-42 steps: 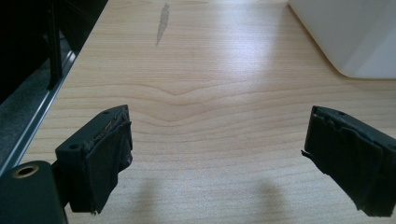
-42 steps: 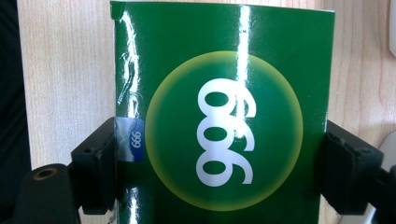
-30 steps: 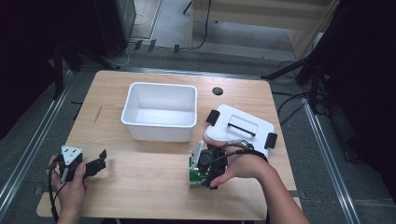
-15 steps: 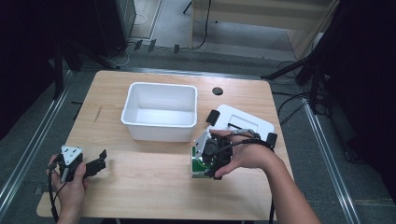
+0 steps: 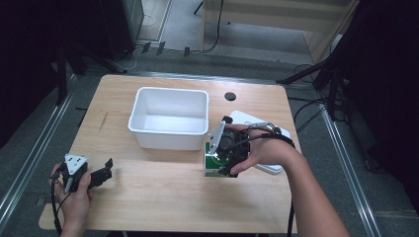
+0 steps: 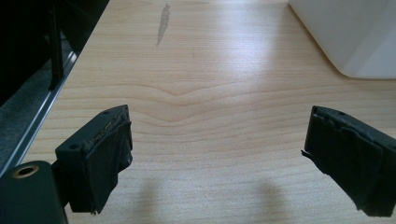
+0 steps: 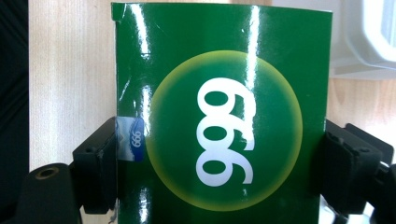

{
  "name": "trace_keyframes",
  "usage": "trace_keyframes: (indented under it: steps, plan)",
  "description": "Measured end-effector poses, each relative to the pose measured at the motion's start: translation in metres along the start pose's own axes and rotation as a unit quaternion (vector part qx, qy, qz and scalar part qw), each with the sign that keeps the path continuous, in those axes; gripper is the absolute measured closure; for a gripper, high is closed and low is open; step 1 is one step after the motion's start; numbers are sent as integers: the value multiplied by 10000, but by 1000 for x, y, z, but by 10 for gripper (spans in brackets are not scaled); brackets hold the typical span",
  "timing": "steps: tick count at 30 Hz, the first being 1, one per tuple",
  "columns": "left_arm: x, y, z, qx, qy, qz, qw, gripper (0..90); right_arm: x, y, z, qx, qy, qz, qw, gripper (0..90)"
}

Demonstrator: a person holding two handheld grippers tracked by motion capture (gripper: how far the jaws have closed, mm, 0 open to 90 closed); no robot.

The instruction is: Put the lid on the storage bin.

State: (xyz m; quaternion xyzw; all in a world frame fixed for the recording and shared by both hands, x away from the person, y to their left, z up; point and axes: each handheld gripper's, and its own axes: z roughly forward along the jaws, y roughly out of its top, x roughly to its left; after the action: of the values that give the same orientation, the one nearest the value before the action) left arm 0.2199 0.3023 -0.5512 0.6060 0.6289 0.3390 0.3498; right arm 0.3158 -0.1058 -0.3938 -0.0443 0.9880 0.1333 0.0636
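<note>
Green glossy box (image 7: 219,116) sits pinched between my right gripper (image 5: 225,150) jaws at lower centre of the high view, just beside the white bin (image 5: 169,117), probably so I can lift it in. My left gripper (image 5: 94,174), lower left, hangs spread and empty over the wooden table (image 6: 201,60).

Green box (image 7: 224,116) (marked 999) between jaws.

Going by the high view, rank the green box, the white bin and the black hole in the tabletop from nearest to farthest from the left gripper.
1. White bin: up and to the right of the left gripper, at the table's middle.
2. Green box: farther right, held between the right gripper's jaws.
3. Black hole: far side of the table, beyond the bin's right corner.
</note>
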Motion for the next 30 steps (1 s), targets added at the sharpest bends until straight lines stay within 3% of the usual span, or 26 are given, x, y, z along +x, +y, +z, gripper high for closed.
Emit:
trace_keyframes:
  steps: [16,30]
  plan:
    - [0,0,0,-9,-8,-19,10000,83,-19,10,-32,18,-131,-14,9999,165]
    - [0,0,0,-2,-21,-21,10000,83,-34,18,-45,41,-77,40,10000,166]
